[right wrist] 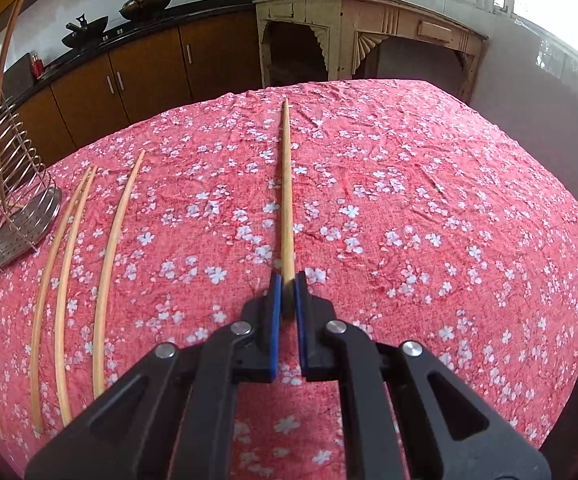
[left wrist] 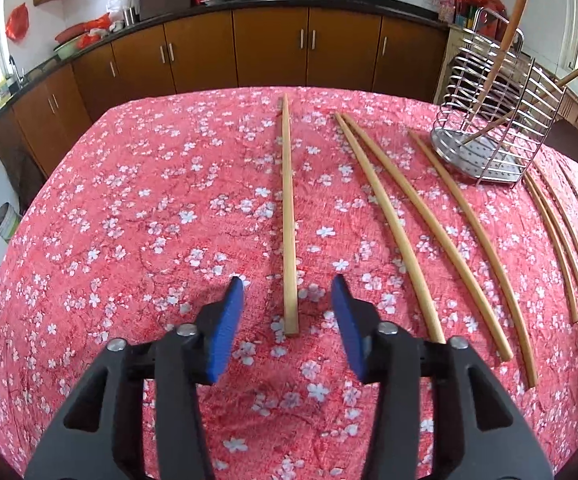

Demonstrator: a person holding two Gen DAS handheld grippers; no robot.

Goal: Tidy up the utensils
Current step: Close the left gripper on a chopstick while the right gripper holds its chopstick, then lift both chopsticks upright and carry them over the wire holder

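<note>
Chopsticks lie spread over the tabletop (left wrist: 129, 200), which is covered by a red cloth with white blossoms. In the left wrist view one chopstick (left wrist: 288, 216) lies straight ahead, its near end on the cloth between the blue pads of the left tongs (left wrist: 288, 292), touching neither. These tongs stand partly open and empty. To their right lie a pair of chopsticks (left wrist: 393, 224) side by side, then a single one (left wrist: 473, 232), then three thinner-looking ones (left wrist: 561, 240) close to the right edge of the cloth. The wire holder (left wrist: 489, 120) stands at the far right, beyond the single one, with two chopsticks leaning inside it.

In the right wrist view the right tongs (right wrist: 288, 280) are closed on the near end of a chopstick (right wrist: 286, 184) — its shaft runs away from the pads toward the far edge of the tabletop, and whether it rests on the cloth I cannot tell. To the left of it lie more chopsticks, and the holder (right wrist: 9, 200) stands at the far left.

Open cloth stretches wide to the left of the left tongs and to the right of the right tongs — brown cabinets (left wrist: 209, 48) line the wall beyond the far edge.
</note>
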